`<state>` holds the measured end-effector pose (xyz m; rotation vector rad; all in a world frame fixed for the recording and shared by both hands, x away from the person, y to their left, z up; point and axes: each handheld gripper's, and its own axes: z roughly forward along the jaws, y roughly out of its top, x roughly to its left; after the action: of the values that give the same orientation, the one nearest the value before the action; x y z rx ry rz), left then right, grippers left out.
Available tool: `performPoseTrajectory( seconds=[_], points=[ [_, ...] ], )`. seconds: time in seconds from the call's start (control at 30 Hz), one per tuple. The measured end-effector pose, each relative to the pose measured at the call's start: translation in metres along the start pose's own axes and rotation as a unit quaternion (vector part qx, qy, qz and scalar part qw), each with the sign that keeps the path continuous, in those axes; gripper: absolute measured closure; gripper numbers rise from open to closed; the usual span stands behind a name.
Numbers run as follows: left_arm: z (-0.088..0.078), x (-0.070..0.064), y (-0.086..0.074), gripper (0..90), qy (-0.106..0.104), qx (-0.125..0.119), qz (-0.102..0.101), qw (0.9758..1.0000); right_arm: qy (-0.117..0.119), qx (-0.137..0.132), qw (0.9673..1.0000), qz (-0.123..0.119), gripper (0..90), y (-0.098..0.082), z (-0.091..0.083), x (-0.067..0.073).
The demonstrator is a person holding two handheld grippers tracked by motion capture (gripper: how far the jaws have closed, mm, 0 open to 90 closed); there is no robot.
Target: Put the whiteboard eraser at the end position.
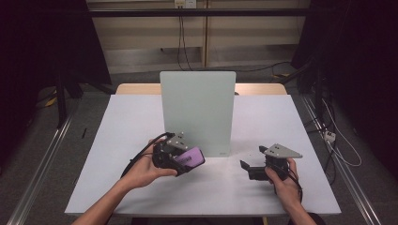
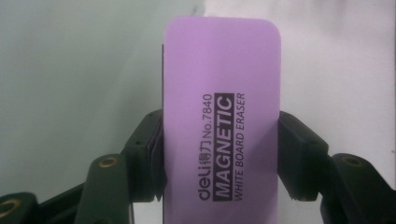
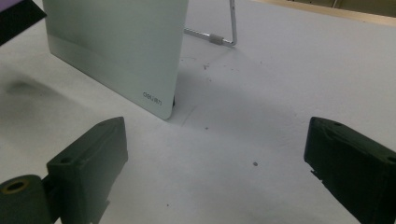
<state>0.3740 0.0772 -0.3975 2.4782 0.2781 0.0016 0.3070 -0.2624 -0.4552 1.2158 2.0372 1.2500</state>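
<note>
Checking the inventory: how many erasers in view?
1: the purple eraser, clamped between the left gripper jaws, just in front of the standing whiteboard. Any behind the board would be hidden.

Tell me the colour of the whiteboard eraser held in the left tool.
Light purple with black lettering; the eraser shows best in the left gripper view.

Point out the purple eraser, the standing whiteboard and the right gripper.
purple eraser point(image 2: 222, 121), left gripper view, middle of its printed face.
standing whiteboard point(image 1: 197, 110), high view, centre of its front panel.
right gripper point(image 3: 215, 172), right gripper view, midway between its open jaws.
</note>
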Motion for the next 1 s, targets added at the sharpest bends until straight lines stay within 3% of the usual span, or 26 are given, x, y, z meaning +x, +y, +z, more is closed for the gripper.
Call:
performPoseTrajectory(
  seconds=[0.03, 0.13, 0.2, 0.23, 0.27, 0.33, 0.53, 0.57, 0.6, 0.63, 0.67, 0.73, 0.77, 1.0],
  points=[
    [0.003, -0.003, 0.001, 41.1, 0.008, 0.000, 0.003, 1.0000, -0.001, 0.001, 1.0000, 0.002, 6.1, 0.000, 0.000, 0.000],
    [0.008, -0.006, 0.005, 41.1, -0.011, 0.009, 0.012, 0.9998, -0.002, -0.001, 1.0000, 0.006, 6.3, 0.000, 0.001, -0.001],
    [0.013, -0.008, 0.006, 41.1, -0.011, 0.013, 0.014, 0.9998, -0.002, -0.001, 1.0000, 0.004, 6.4, 0.000, 0.001, -0.002],
    [0.015, -0.009, 0.008, 41.1, 0.000, 0.032, 0.017, 0.9993, -0.001, -0.001, 1.0000, 0.004, 6.4, 0.000, 0.002, -0.002],
    [0.020, -0.009, 0.007, 41.1, -0.017, 0.022, 0.012, 0.9995, -0.001, 0.000, 1.0000, 0.005, 6.4, 0.000, 0.002, -0.001],
    [0.025, -0.010, 0.007, 41.1, -0.024, 0.027, 0.012, 0.9993, 0.001, 0.000, 1.0000, 0.004, 6.3, 0.000, 0.001, -0.001],
    [0.037, -0.016, 0.014, 41.1, -0.033, 0.037, 0.017, 0.9986, 0.000, 0.001, 1.0000, 0.002, 6.4, 0.000, 0.002, -0.001],
    [0.036, -0.016, 0.016, 41.1, -0.033, 0.052, 0.021, 0.9979, 0.000, 0.000, 1.0000, 0.002, 6.4, 0.000, 0.002, -0.001],
    [0.039, -0.015, 0.015, 41.1, -0.055, 0.035, 0.016, 0.9977, 0.000, 0.000, 1.0000, 0.002, 6.3, 0.000, 0.002, -0.001],
    [0.038, -0.017, 0.017, 41.1, -0.029, 0.052, 0.022, 0.9980, -0.001, 0.000, 1.0000, 0.001, 6.3, 0.000, 0.002, -0.001],
    [0.041, -0.017, 0.016, 41.1, -0.045, 0.040, 0.015, 0.9981, -0.002, 0.000, 1.0000, 0.002, 6.4, 0.000, 0.002, -0.001],
    [0.042, -0.020, 0.017, 41.0, -0.028, 0.061, 0.017, 0.9976, -0.002, -0.001, 1.0000, 0.002, 6.4, 0.001, 0.002, 0.000],
    [0.046, -0.021, 0.014, 41.1, -0.041, 0.044, 0.015, 0.9981, -0.003, -0.001, 1.0000, 0.000, 6.4, 0.001, 0.002, 0.000],
    [0.052, -0.021, 0.016, 40.9, -0.038, 0.050, 0.013, 0.9979, -0.004, 0.001, 1.0000, -0.002, 6.2, 0.001, 0.002, 0.001]
  ],
)
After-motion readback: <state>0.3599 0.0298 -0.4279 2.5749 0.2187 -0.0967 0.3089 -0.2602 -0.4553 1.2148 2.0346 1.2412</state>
